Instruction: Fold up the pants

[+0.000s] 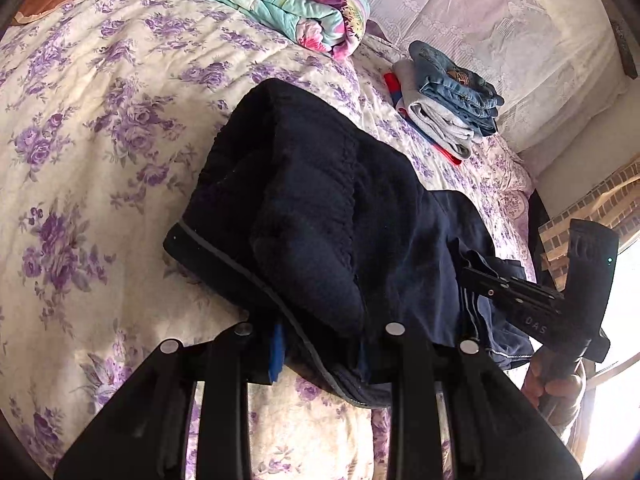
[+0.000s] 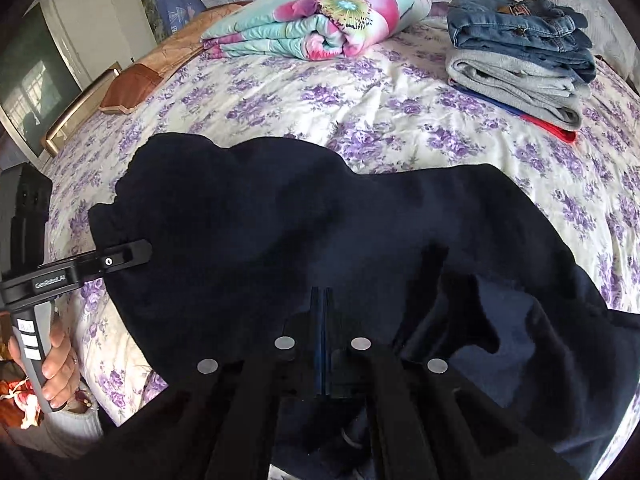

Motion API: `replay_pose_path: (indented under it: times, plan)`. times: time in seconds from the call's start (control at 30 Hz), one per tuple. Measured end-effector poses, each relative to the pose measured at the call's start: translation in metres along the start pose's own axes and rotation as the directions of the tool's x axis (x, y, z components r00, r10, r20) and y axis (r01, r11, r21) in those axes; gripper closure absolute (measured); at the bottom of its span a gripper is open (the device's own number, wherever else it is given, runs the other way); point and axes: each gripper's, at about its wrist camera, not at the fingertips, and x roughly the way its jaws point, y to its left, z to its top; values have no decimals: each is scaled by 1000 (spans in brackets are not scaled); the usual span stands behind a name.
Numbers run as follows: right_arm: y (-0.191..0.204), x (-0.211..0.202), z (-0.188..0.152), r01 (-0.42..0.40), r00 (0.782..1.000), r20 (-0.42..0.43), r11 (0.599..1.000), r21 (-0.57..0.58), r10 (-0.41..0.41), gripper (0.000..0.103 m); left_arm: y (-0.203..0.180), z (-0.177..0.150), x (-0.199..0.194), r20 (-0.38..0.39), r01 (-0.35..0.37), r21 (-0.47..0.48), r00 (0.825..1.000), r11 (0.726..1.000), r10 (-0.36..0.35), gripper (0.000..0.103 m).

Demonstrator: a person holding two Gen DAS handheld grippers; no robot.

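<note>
Dark navy pants (image 1: 312, 216) lie bunched on the flowered bedsheet (image 1: 100, 120), with a grey stripe along one edge; they also fill the middle of the right wrist view (image 2: 320, 220). My left gripper (image 1: 320, 344) is shut on the near edge of the pants, and it shows from the side in the right wrist view (image 2: 140, 254). My right gripper (image 2: 322, 320) is shut on the pants' other end, its blue pads pressed together. It shows in the left wrist view (image 1: 472, 276) gripping the fabric at the right.
A folded turquoise and pink quilt (image 2: 316, 20) lies at the back of the bed. A stack of folded clothes (image 2: 520, 60), jeans on top, sits at the back right. A brown pillow (image 2: 136, 84) lies at the left, by a cabinet.
</note>
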Motion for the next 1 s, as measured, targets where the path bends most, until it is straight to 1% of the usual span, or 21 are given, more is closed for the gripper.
replay_pose_path:
  times: [0.1,0.2,0.27,0.33,0.4,0.43,0.47,0.5,0.57,0.63,0.7,0.77,0.83,0.9,0.97,1.0]
  plan:
    - [-2,11,1,3,999,-33,1000,13,-3,102,0,1,-1,-4,7,0,1000,1000,-7,78]
    - [-8,37,-1,-8,996,-92,999,38,11,103,-4,1,-2,2,-2,8,1000,1000,2,78]
    - [-10,42,-2,-28,998,-59,998,48,31,103,-6,2,-4,8,-12,14,1000,1000,12,78]
    - [-13,41,-1,-45,997,-62,997,70,49,103,-9,2,-5,12,-22,19,1000,1000,22,78]
    - [-18,32,-2,-83,995,-54,991,104,89,102,-15,3,-9,19,-24,27,1000,999,24,79]
    - [-23,22,-3,-113,993,-29,985,129,118,102,-20,4,-13,26,-30,42,999,999,29,79]
    - [-27,5,-5,-139,990,21,980,142,138,102,-27,5,-16,33,-39,60,999,997,37,79]
    - [-31,-14,-9,-153,986,84,977,146,141,100,-34,6,-20,40,-48,78,998,996,45,79]
    - [-44,-58,-25,-145,970,219,976,165,107,99,-53,7,-27,58,-67,121,996,990,61,79]
    - [-62,-92,-47,-135,948,310,969,207,66,98,-78,9,-33,81,-92,175,994,980,79,79]
    - [-86,-115,-74,-153,930,365,951,270,46,98,-107,9,-36,101,-115,233,990,966,93,79]
    - [-110,-130,-102,-170,919,393,926,338,26,93,-140,8,-37,115,-126,296,989,947,96,80]
    - [-133,-143,-136,-195,905,426,897,398,7,87,-178,4,-32,129,-151,371,986,916,111,81]
    - [-152,-154,-170,-221,887,462,869,443,-11,86,-217,-2,-23,122,-161,436,985,885,119,82]
    - [-170,-164,-200,-239,870,492,840,487,-38,80,-259,-14,-8,103,-153,512,988,846,116,82]
    - [-179,-166,-212,-241,864,500,827,508,-56,77,-282,-23,2,87,-142,554,990,820,112,82]
